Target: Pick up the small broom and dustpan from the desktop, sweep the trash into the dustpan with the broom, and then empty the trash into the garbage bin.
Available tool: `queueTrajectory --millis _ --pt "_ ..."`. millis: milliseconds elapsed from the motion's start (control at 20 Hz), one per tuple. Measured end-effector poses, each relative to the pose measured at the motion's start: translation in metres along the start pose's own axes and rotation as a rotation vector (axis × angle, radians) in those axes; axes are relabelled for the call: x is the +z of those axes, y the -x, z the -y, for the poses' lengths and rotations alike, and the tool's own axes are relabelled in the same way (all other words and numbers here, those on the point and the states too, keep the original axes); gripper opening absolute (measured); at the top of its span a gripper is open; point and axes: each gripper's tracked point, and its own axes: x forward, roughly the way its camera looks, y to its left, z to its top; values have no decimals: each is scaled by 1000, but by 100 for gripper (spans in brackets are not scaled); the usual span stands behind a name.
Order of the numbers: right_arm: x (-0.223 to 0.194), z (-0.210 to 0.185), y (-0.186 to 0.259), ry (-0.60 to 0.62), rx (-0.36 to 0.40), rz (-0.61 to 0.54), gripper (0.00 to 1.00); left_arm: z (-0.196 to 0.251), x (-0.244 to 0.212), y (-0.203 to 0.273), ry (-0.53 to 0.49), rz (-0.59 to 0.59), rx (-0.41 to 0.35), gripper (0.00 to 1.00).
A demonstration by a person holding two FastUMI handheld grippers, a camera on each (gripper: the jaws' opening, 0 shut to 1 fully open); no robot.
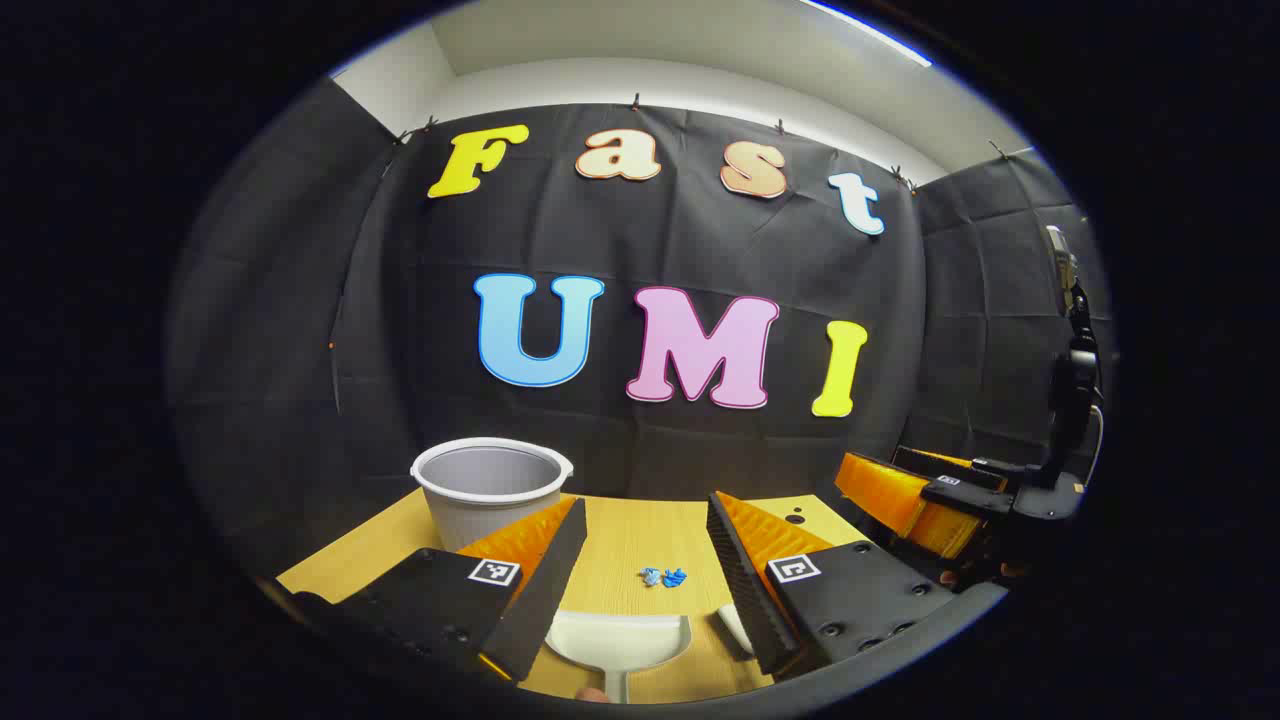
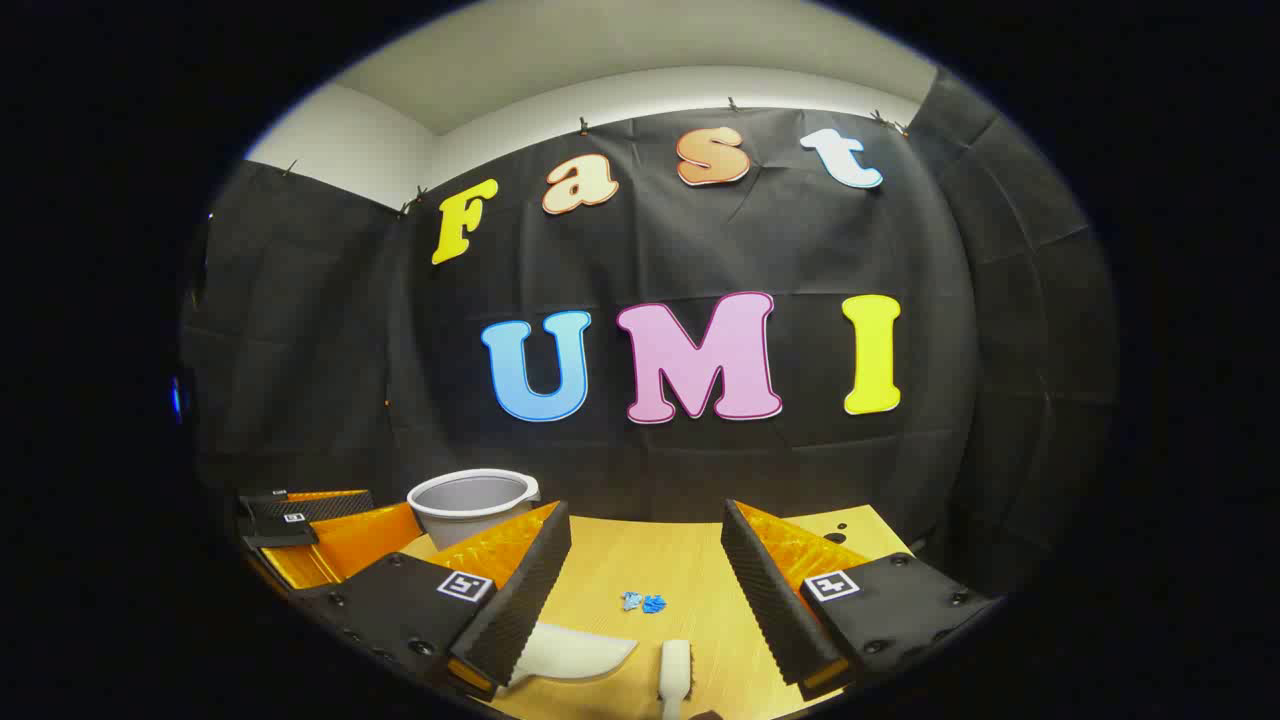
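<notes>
1. Light wooden desk (image 1: 640, 535): carries every item listed below; a black cloth wall stands behind it.
2. White plastic dustpan (image 1: 617, 640): lies flat on the desk at its near edge, pan mouth facing the wall, handle toward the camera, between the left claw's two fingers in the left gripper view.
3. Small white broom (image 2: 675, 672): lies on the desk just right of the dustpan, apart from it.
4. Small crumpled blue paper scraps, the trash (image 1: 663, 577): on the desk just beyond the dustpan's mouth, toward the wall.
5. Round pale grey plastic garbage bin (image 1: 490, 490): upright at the desk's far left corner, well beyond the dustpan.
6. Left claw (image 1: 640, 590): spread wide, gripping nothing, hovering above the dustpan.
7. Right claw (image 2: 645, 600): spread wide, gripping nothing, above the broom and dustpan.
</notes>
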Motion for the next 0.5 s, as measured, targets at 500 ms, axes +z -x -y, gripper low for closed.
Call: queueTrajectory --millis 500 --pt "-7 6 22 1 -31 -25 97 4 -6 12 -20 -2 -11 73"
